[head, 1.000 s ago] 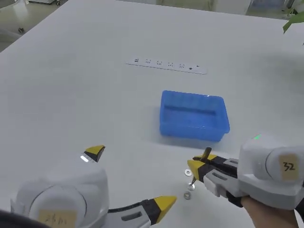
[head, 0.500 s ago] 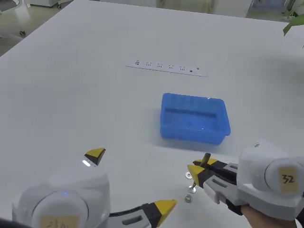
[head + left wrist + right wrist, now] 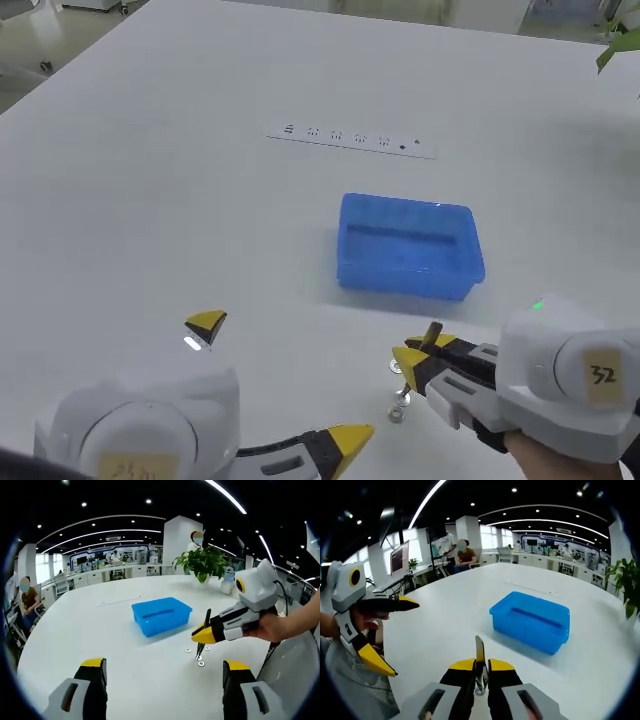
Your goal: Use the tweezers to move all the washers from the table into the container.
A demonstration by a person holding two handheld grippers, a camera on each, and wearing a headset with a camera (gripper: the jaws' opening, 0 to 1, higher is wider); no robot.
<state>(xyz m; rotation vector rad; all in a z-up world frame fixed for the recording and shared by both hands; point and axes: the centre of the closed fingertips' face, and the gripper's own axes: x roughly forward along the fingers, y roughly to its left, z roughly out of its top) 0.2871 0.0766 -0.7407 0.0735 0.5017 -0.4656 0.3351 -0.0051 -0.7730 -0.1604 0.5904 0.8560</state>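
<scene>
- Several washers [image 3: 201,663] lie on our worktop [image 3: 200,200], just below the right gripper [image 3: 408,360] fingers, which we pinch shut on the tweezers [image 3: 479,649].
- Our left gripper [image 3: 162,672] fingers stand wide, holding nothing.
- Blue container [image 3: 400,278] sits beyond both.

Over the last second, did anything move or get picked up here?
Nothing visibly changed beyond a slight camera shift. The right claw stays shut on the tweezers, tips by the washers; the left claw stays open; the container sits where it was.
</scene>
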